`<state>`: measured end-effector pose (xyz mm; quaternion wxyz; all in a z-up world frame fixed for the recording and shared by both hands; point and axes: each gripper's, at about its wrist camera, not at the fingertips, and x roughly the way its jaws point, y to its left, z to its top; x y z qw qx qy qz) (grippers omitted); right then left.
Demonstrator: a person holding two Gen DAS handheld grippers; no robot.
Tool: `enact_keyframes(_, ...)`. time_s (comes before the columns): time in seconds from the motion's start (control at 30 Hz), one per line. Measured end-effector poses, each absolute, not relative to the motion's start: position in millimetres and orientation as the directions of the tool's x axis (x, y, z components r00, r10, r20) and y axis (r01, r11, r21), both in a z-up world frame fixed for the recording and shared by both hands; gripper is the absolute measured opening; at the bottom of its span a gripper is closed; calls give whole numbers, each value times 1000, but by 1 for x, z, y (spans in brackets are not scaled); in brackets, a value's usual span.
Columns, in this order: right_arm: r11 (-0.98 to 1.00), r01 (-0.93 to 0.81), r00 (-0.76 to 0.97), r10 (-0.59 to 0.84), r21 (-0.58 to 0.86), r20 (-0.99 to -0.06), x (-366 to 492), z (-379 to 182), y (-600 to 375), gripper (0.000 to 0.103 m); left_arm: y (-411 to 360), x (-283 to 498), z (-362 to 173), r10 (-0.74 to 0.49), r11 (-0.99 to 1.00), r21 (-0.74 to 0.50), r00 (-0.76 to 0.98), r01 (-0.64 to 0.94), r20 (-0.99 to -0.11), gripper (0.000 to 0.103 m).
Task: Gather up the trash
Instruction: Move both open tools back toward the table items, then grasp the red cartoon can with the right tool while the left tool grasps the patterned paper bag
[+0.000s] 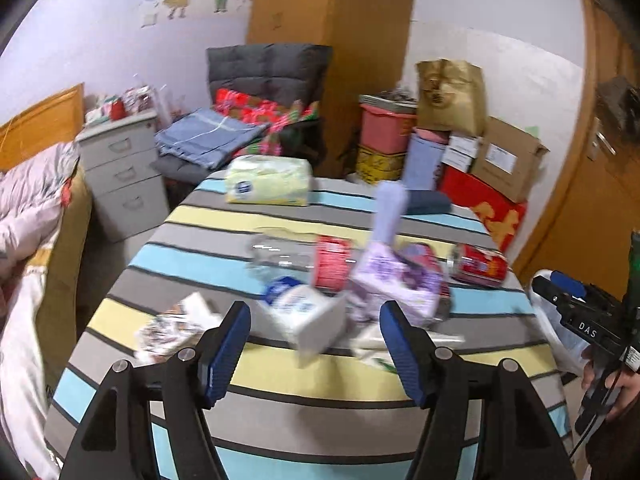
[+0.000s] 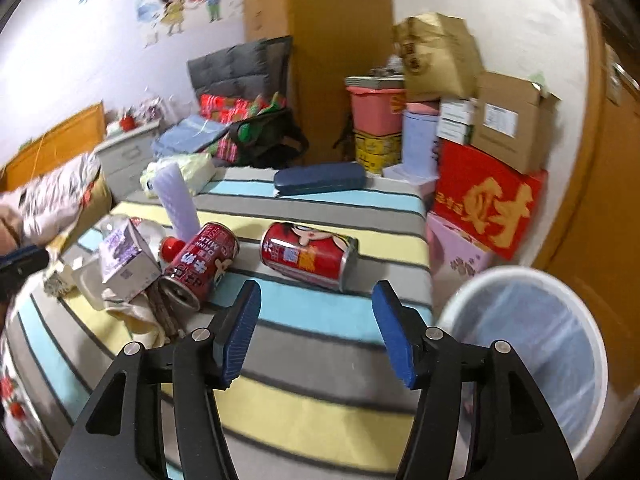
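Observation:
Trash lies on a striped tablecloth (image 1: 280, 376). In the left wrist view my left gripper (image 1: 314, 346) is open and empty, just in front of a white tissue pack (image 1: 306, 316). Beyond it lie a clear plastic bottle (image 1: 280, 256) with a red label, a purple carton (image 1: 396, 280) and a red can (image 1: 480, 266). In the right wrist view my right gripper (image 2: 316, 332) is open and empty, just short of a red can (image 2: 310, 256) lying on its side. A second red can (image 2: 200, 264) and the purple carton (image 2: 126, 256) lie to its left.
A white bin with a clear liner (image 2: 532, 344) stands off the table's right edge. A blue glasses case (image 2: 320, 178), a lilac ribbed cup (image 2: 178, 200) and a yellow tissue pack (image 1: 268, 180) lie farther back. Boxes (image 2: 488, 196) are stacked at the right wall.

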<state>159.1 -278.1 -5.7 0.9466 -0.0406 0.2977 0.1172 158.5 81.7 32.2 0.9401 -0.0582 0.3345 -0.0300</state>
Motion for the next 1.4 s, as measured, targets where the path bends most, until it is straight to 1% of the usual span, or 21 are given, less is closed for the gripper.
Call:
enact_keyframes(0.17, 958, -287, 762, 228, 0, -606, 192, -10, -275, 60, 120, 170, 20, -35, 995, -97, 755, -38, -655, 67)
enact_keyframes(0.33, 945, -317, 767, 209, -76, -607, 210, -11, -267, 60, 149, 178, 8, -1, 992, -93, 737, -84, -676, 68)
enact_keyframes(0.4, 935, -351, 748, 246, -53, -617, 219, -11, -267, 60, 158, 182, 3, 17, 991, -87, 724, -106, -690, 68)
enact_keyframes(0.47, 926, -377, 718, 275, -26, -640, 227, -13, -268, 60, 165, 184, 0, 17, 991, -84, 718, -104, -696, 68)
enact_keyframes(0.57, 914, -403, 697, 278, -41, -661, 234, -17, -267, 60, 174, 190, -6, -4, 988, -110, 706, -105, -708, 68)
enact_keyframes(0.6, 908, -417, 684, 288, -35, -670, 235, -18, -267, 67, 178, 191, -8, 3, 987, -109, 696, -116, -718, 68)
enact_keyframes(0.63, 903, -429, 669, 299, -26, -680, 236, -18, -267, 68, 179, 191, -9, 16, 988, -94, 693, -121, -720, 68)
enact_keyframes(0.7, 884, -467, 638, 320, -21, -700, 233, -19, -264, 68, 180, 192, -10, 30, 992, -66, 693, -112, -721, 68)
enact_keyframes(0.8, 866, -498, 608, 310, -48, -731, 226, -23, -258, 68, 184, 194, -13, 6, 990, -89, 684, -104, -729, 68)
enact_keyframes(0.87, 866, -498, 602, 299, -55, -740, 221, -23, -255, 68, 189, 197, -15, 3, 990, -94, 685, -104, -729, 68)
enact_keyframes(1.03, 866, -500, 541, 312, 0, -781, 206, -28, -248, 68, 196, 195, -23, -22, 988, -121, 675, -100, -737, 68)
enact_keyframes(1.13, 878, -479, 546, 310, 14, -778, 203, -27, -244, 68, 198, 193, -27, -46, 989, -126, 662, -74, -748, 68)
enact_keyframes(1.27, 891, -440, 539, 365, 116, -759, 200, -25, -240, 68, 197, 189, -32, -61, 993, -111, 652, -35, -756, 68)
enact_keyframes(1.33, 901, -413, 546, 363, 134, -755, 204, -28, -237, 68, 196, 188, -34, -52, 995, -91, 647, -28, -761, 68)
enact_keyframes(1.4, 919, -375, 562, 330, 122, -758, 207, -32, -234, 68, 197, 188, -36, -56, 996, -90, 643, -19, -764, 68)
